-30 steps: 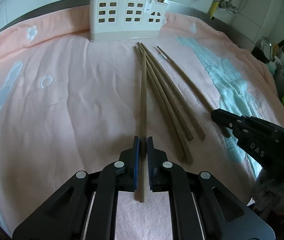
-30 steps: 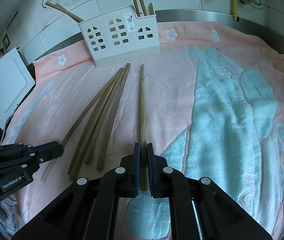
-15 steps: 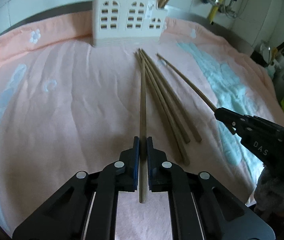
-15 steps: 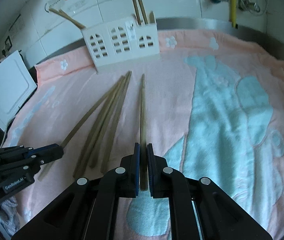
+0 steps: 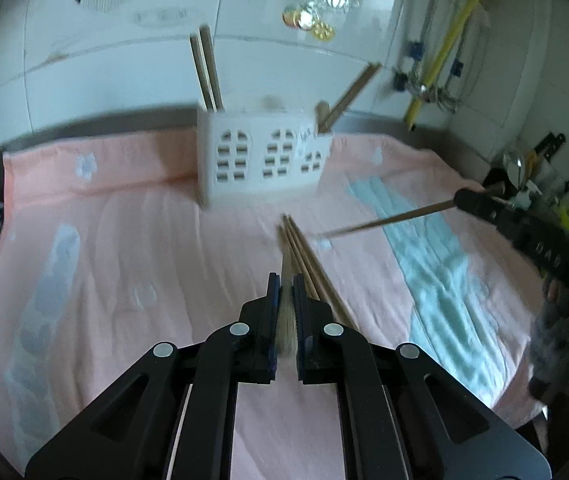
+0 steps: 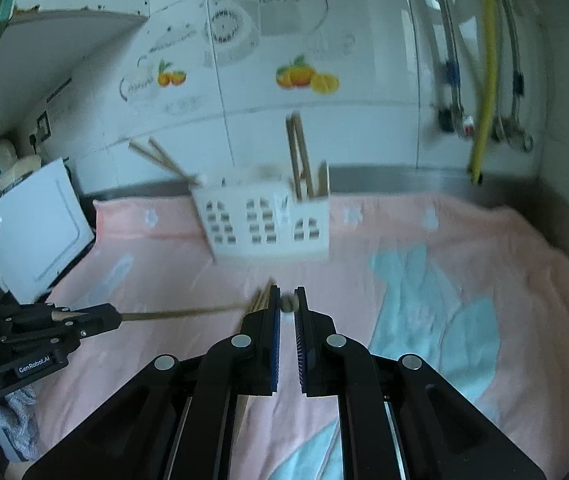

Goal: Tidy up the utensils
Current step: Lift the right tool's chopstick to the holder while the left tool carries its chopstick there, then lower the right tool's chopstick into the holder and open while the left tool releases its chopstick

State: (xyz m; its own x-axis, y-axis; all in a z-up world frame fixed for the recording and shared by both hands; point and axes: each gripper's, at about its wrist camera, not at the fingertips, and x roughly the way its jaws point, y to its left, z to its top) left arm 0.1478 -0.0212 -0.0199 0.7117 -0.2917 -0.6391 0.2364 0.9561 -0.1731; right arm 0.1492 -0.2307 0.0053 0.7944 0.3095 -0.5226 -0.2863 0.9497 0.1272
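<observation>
White plastic with arched window cut-outs, the utensil holder (image 5: 262,160) stands on the pink towel (image 5: 124,248) near its far edge, below the tiled wall. Two chopsticks stand upright in its left end compartment (image 5: 206,72); at least two more lean out of the right end (image 5: 348,94).

Both grippers are lifted off the towel, each clamped on one brown wooden chopstick. The left gripper (image 5: 286,304) pinches its chopstick (image 5: 287,320), seen blurred and foreshortened between the pads. The right gripper (image 6: 287,308) grips its chopstick (image 6: 288,303) almost end-on in its own view; in the left view that stick (image 5: 388,222) slants above the towel towards the holder.

Loose chopsticks (image 5: 308,264), thin and brown, lie bunched on the towel mid-way, just right of the left gripper.
</observation>
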